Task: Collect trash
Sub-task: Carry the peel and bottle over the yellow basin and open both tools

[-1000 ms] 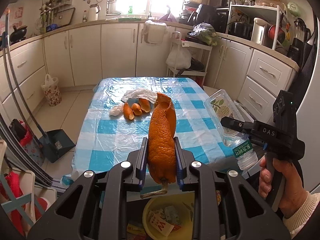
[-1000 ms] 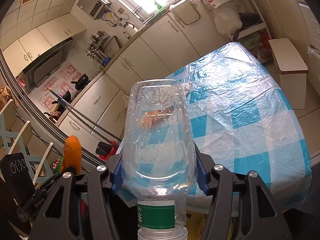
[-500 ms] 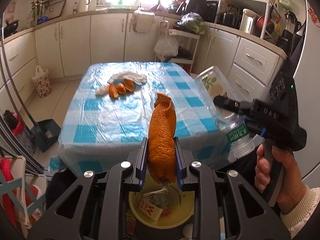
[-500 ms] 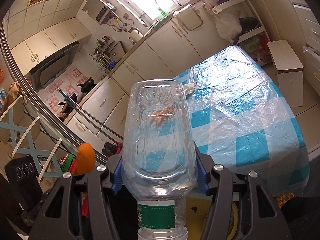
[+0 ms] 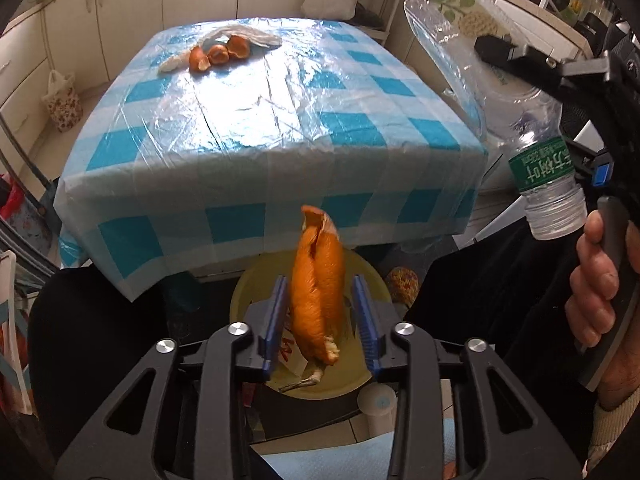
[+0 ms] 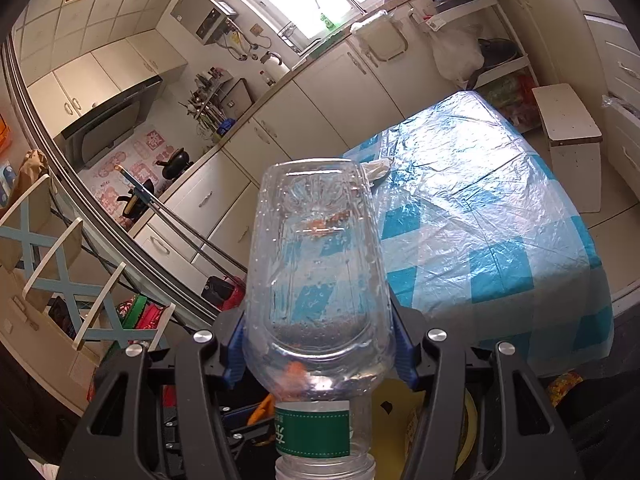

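A long orange peel (image 5: 316, 292) stands upright between the blue pads of my left gripper (image 5: 319, 282). Its jaws are opening, gaps show on both sides, and the pads no longer press the peel. Directly below is a yellow trash bin (image 5: 360, 376) with paper scraps inside. My right gripper (image 6: 320, 320) is shut on a clear plastic bottle (image 6: 316, 264) with a green label, neck pointing back toward the camera. That bottle (image 5: 480, 64) also appears at the upper right of the left wrist view. More orange peels (image 5: 218, 54) lie at the table's far end.
The table (image 5: 248, 128) has a blue-and-white checked cloth under clear plastic; its near edge overhangs the bin. White crumpled paper (image 5: 248, 36) lies by the far peels. A person's hand (image 5: 596, 280) grips the right handle. Kitchen cabinets line the walls and a white stool (image 6: 568, 120) stands beyond the table.
My left gripper has dropped and tilted down from over the table to just above the yellow bin, and its jaws have widened off the peel. The right gripper still holds the bottle.
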`<state>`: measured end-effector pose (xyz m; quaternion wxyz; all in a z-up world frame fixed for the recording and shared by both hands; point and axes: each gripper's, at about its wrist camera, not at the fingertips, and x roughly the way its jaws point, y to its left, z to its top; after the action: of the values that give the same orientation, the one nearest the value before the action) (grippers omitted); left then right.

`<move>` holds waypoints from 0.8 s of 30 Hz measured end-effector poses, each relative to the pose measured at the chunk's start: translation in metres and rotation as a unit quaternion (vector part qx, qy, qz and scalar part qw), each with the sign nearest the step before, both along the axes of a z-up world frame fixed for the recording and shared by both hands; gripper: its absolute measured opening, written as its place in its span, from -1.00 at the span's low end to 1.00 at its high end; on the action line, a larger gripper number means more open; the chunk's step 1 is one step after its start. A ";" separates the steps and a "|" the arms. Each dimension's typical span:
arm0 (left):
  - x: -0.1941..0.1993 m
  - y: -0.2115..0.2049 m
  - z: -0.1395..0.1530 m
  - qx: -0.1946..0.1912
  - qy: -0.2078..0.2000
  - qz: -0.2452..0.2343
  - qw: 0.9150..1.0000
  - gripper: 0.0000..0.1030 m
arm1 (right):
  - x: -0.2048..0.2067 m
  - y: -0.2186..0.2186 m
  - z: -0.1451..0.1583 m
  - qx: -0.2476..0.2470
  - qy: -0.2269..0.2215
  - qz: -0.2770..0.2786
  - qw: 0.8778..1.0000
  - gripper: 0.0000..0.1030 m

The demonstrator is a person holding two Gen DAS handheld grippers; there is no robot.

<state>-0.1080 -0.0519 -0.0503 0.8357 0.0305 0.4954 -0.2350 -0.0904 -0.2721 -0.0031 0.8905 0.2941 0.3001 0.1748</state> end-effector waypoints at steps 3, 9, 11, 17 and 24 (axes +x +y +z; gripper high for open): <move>-0.002 0.001 0.002 0.012 -0.012 0.010 1.000 0.01 | 0.001 0.009 -0.002 -0.013 0.003 0.006 1.000 0.11; 0.002 0.022 0.028 0.000 -0.056 0.066 0.996 0.34 | 0.005 0.022 -0.008 -0.027 0.015 0.014 0.999 0.11; 0.004 0.033 0.036 -0.007 -0.071 0.092 0.993 0.39 | 0.006 0.029 -0.010 -0.036 0.021 0.021 0.999 0.11; -0.002 0.060 0.067 -0.016 -0.140 0.163 0.976 0.61 | 0.007 0.045 -0.014 -0.060 0.032 0.038 0.997 0.11; -0.012 0.072 0.091 -0.027 -0.187 0.189 0.964 0.70 | 0.011 0.057 -0.021 -0.080 0.046 0.049 0.995 0.11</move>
<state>-0.1196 0.0201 0.0404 0.9431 -0.0428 0.3207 -0.0761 -0.0795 -0.2154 -0.0239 0.8868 0.2148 0.3675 0.1802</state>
